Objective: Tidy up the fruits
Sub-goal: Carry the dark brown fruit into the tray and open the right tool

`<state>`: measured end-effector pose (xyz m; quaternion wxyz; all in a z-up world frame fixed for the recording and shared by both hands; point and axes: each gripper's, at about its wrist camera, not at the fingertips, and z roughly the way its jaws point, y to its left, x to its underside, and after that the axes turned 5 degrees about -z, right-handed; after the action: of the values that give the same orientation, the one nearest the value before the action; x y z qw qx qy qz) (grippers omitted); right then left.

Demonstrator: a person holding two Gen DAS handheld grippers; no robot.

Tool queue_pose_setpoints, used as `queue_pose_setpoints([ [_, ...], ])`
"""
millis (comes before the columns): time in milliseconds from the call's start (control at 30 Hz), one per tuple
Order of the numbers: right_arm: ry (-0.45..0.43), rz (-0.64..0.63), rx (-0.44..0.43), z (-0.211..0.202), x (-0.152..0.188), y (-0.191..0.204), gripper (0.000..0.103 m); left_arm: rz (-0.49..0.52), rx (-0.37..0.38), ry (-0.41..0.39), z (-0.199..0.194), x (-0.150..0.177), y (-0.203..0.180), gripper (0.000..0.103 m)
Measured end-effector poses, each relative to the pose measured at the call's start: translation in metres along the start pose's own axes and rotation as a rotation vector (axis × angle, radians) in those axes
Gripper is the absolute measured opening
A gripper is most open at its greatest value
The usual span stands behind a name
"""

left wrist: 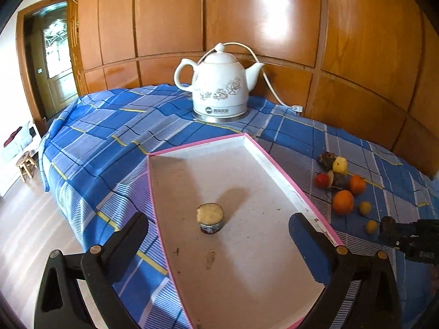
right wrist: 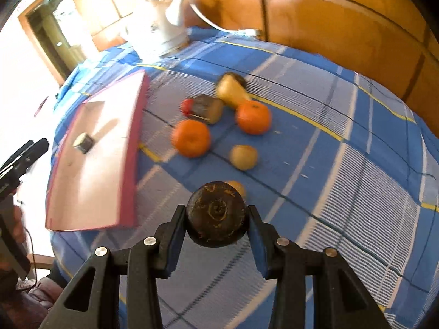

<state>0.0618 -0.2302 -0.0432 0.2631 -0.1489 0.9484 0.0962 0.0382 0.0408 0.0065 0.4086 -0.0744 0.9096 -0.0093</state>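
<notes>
A pink-rimmed white tray (left wrist: 277, 164) lies on the blue plaid cloth and holds one cut fruit piece (left wrist: 210, 218). My left gripper (left wrist: 219, 230) is open above the tray's near part, with that piece between and beyond its fingers. My right gripper (right wrist: 216, 219) is shut on a dark brown round fruit (right wrist: 216, 216) and holds it above the cloth. Beyond it lie two oranges (right wrist: 191, 138), (right wrist: 253, 117), small yellow fruits (right wrist: 243, 156), a yellow pear-like fruit (right wrist: 230, 90), a red fruit (right wrist: 186, 107) and a dark piece (right wrist: 208, 108). The tray also shows in the right wrist view (right wrist: 131, 137).
A white ceramic kettle (left wrist: 219, 87) with its cord stands at the back of the table against a wooden panelled wall (left wrist: 274, 13). The table edge drops to the floor on the left, with a small stool (left wrist: 26, 164) beyond. The fruit pile (left wrist: 343, 189) lies right of the tray.
</notes>
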Motion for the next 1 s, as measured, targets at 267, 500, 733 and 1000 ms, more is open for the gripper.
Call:
queue_pose_setpoints([
  [267, -0.037, -0.076, -0.091, 0.009, -0.037, 0.069, 0.044, -0.037, -0.045, -0.022, -0.005, 0.000, 0.020, 0.103],
  [500, -0.002, -0.097, -0.184, 0.043, -0.067, 0.123, 0.044, -0.077, -0.090, -0.039, -0.009, 0.001, 0.042, 0.103],
  [733, 0.007, -0.092, -0.264, 0.058, -0.082, 0.149, 0.057, -0.120, -0.130, -0.049, -0.011, 0.003, 0.064, 0.103],
  [1000, -0.042, -0.092, -0.192, 0.031, -0.076, 0.127, 0.062, -0.135, -0.083, -0.048, -0.011, 0.003, 0.065, 0.103],
])
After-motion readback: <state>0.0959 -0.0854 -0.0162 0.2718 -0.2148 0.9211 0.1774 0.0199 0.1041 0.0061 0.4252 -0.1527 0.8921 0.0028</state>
